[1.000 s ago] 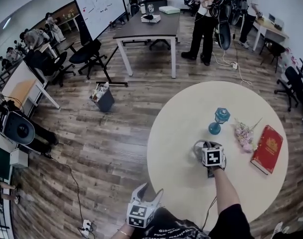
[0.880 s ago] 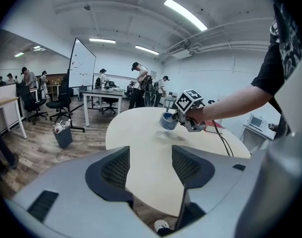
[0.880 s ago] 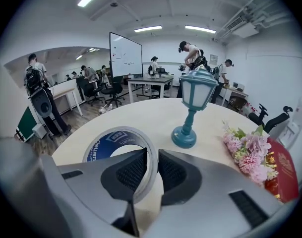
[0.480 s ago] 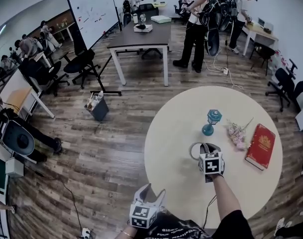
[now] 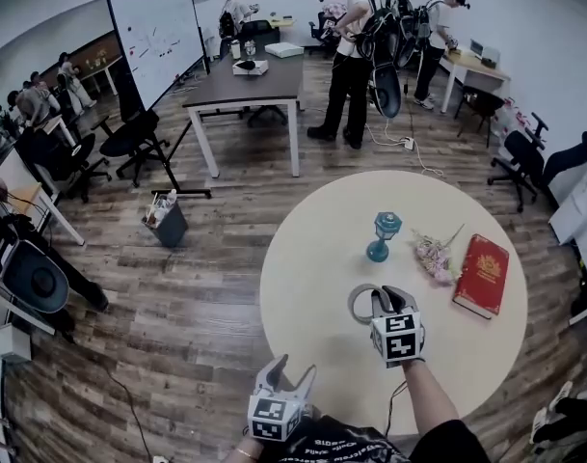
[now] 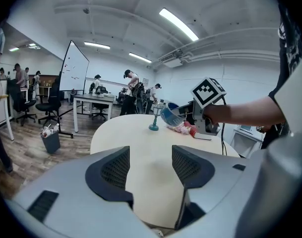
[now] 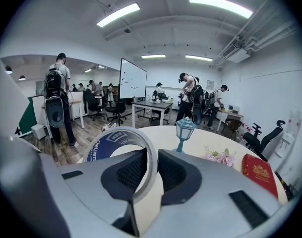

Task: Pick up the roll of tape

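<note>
Right claw (image 5: 385,299) pinches roll of tape (image 5: 354,304) above table (image 5: 303,287), forearm (image 5: 425,391) stretched forward; left claw (image 5: 283,369) spread, empty, near torso (image 5: 356,448).

A round pale tabletop (image 5: 312,287) stands on a wooden floor (image 5: 197,287). On it a small blue lantern (image 5: 381,236) stands upright. To its right lies a bunch of pink flowers (image 5: 433,255), then a red book (image 5: 482,275), flat, near the edge.

Bare table (image 5: 303,302) nearside; lantern (image 5: 380,235), flowers (image 5: 434,256), book (image 5: 482,275) beyond.
</note>
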`<state>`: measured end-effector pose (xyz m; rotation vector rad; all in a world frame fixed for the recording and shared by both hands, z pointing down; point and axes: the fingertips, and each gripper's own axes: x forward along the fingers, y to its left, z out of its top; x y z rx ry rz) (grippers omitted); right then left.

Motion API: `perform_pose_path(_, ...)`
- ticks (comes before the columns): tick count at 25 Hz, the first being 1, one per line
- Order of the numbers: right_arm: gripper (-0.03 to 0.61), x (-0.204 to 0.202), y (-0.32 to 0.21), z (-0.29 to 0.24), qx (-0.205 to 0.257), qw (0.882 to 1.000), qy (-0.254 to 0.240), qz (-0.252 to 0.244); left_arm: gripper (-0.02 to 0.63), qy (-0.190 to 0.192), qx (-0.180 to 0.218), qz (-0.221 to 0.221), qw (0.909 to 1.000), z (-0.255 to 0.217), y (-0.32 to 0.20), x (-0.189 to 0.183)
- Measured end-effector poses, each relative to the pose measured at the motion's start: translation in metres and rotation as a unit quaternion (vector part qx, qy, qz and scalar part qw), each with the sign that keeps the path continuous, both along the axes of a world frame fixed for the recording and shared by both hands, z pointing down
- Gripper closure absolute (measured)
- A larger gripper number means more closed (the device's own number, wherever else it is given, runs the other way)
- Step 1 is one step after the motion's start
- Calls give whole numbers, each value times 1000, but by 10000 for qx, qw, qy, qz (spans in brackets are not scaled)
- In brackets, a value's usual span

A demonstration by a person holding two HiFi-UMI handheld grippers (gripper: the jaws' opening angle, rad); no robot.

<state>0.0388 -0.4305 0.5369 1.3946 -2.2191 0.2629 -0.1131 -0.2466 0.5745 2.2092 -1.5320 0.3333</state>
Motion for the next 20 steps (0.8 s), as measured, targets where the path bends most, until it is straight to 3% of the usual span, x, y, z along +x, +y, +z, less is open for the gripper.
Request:
perform_pose_path(8,500,19,43,-26,276,9987,-324,276,325,100,138,190,9997,-7,-3,17)
perform_pose_path(20,500,52,110,-32,550,9947,-434,747,325,186,271,459,9984,-11,-5,41)
